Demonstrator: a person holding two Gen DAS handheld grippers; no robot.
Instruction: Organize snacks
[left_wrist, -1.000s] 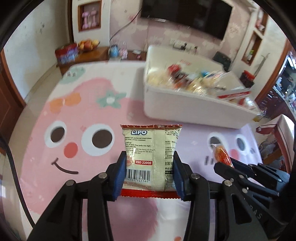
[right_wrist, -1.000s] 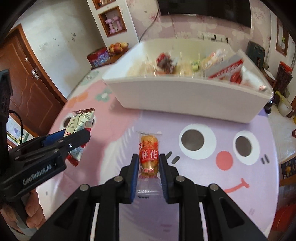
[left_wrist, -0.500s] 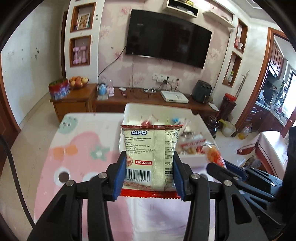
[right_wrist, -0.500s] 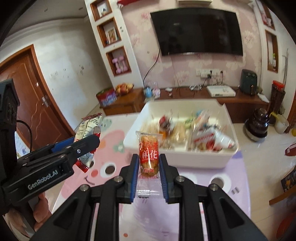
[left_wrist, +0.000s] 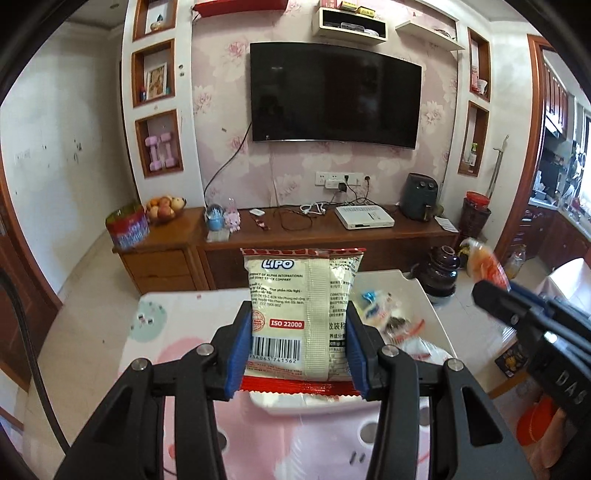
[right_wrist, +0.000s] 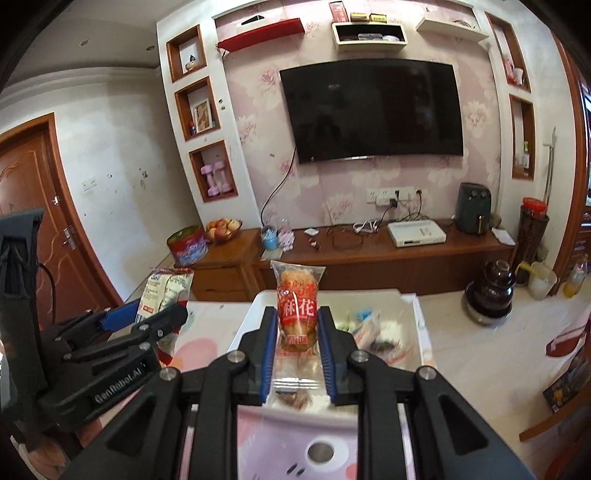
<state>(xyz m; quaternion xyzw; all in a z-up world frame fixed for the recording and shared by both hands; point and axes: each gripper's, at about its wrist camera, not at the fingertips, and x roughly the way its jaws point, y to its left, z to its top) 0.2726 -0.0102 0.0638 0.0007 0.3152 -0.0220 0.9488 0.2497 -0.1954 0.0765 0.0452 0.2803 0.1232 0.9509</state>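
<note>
My left gripper (left_wrist: 298, 343) is shut on a cream and red Lipo snack packet (left_wrist: 301, 314), held upright by its lower half. My right gripper (right_wrist: 297, 349) is shut on a clear packet of twisted dough with a red label (right_wrist: 297, 308), also upright. Both are raised above the white bin (left_wrist: 428, 306) of snacks, which lies below and behind the packets on the pink cartoon tablecloth (left_wrist: 192, 332). In the right wrist view, the left gripper (right_wrist: 157, 314) with the Lipo packet (right_wrist: 164, 291) shows at the left; the left wrist view has the right gripper (left_wrist: 491, 291) at its right edge.
The white bin (right_wrist: 415, 314) holds several wrapped snacks (right_wrist: 376, 328). Behind the table stands a wooden TV cabinet (left_wrist: 369, 240) with a fruit bowl (left_wrist: 164, 210) and a red tin (left_wrist: 127, 225). A dark pot (right_wrist: 489, 291) sits on the floor at right. A wooden door (right_wrist: 33, 229) is at left.
Both grippers have risen well above the table with their packets still held. The views have tilted up from the tablecloth and bin to the TV wall. The bin now sits low behind the packets.
</note>
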